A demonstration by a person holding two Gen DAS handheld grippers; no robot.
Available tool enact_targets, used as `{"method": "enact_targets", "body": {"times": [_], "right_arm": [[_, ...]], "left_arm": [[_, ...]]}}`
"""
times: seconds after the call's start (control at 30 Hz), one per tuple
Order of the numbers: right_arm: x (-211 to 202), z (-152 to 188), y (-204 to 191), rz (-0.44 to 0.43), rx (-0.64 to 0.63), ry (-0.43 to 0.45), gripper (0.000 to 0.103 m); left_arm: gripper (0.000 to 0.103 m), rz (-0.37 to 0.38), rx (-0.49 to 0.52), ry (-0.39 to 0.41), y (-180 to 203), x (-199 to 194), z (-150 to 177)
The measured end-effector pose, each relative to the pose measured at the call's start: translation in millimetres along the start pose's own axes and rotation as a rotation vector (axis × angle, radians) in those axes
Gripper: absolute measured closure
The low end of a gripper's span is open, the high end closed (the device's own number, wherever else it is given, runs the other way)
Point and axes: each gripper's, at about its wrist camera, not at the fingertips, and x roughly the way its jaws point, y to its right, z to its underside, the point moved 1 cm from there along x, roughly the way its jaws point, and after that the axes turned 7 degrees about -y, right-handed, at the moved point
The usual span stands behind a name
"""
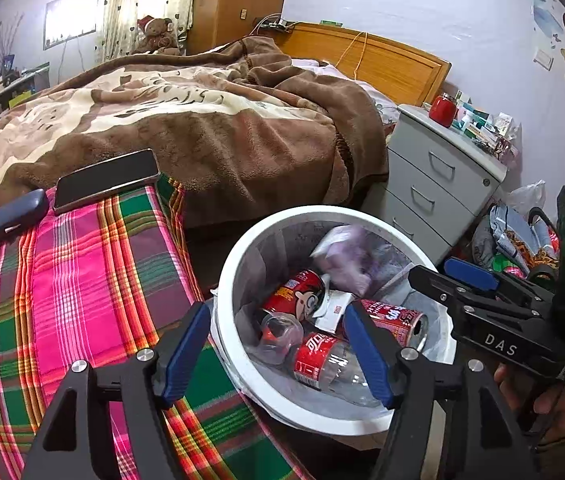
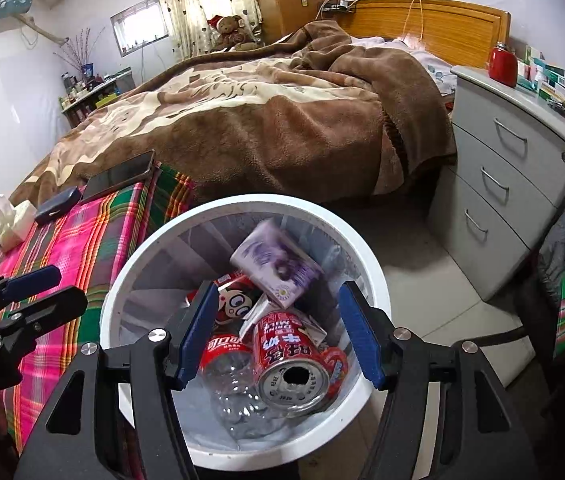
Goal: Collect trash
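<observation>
Both grippers, left and right, hung with jaws apart and empty above the bin; its light, crushable cans wanted gripping mid-body.

Purple packet in white bin smeared by blur in left wrist view, print unreadable. Clear bottle partly hidden behind red can and blue pad. Small cartons on grey nightstand too small to read. Hand mostly hidden under right gripper. Plaid cloth cut off by frame edge.
</observation>
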Motion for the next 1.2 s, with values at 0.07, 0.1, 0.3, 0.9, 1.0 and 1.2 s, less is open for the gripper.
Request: {"method": "enact_targets", "body": {"times": [0.07,0.1,0.3,0.9,1.0,1.2], "right_arm": [[-1,1,-1,-0.014,0.004,0.002,0.039],[-3,2,-2,-0.018,0.004,0.005,0.039],[-13,11,-12,-0.004,-0.015,0.036,0.039],[-65,56,-64,-0.028,-0.066,0.183,0.039],[-71,65,-71,-0.017,-0.08,0.2,0.039],[-79,85,-82,-0.018,-0.085,0.231,0.039]], "left_arm": [[0.034,0.001,-0.004,0.004,-1,-3,2],[0.034,-0.004,-0.003,0.006,-1,-5,4],[0.034,-0.024,-0.016,0.018,-5,-17,18],[0.034,-0.161,-0.074,0.184,-27,-106,94],[0.034,-0.202,-0.085,0.198,-29,-115,108],[0.034,-0.234,-0.142,0.217,-38,-127,136]]}}
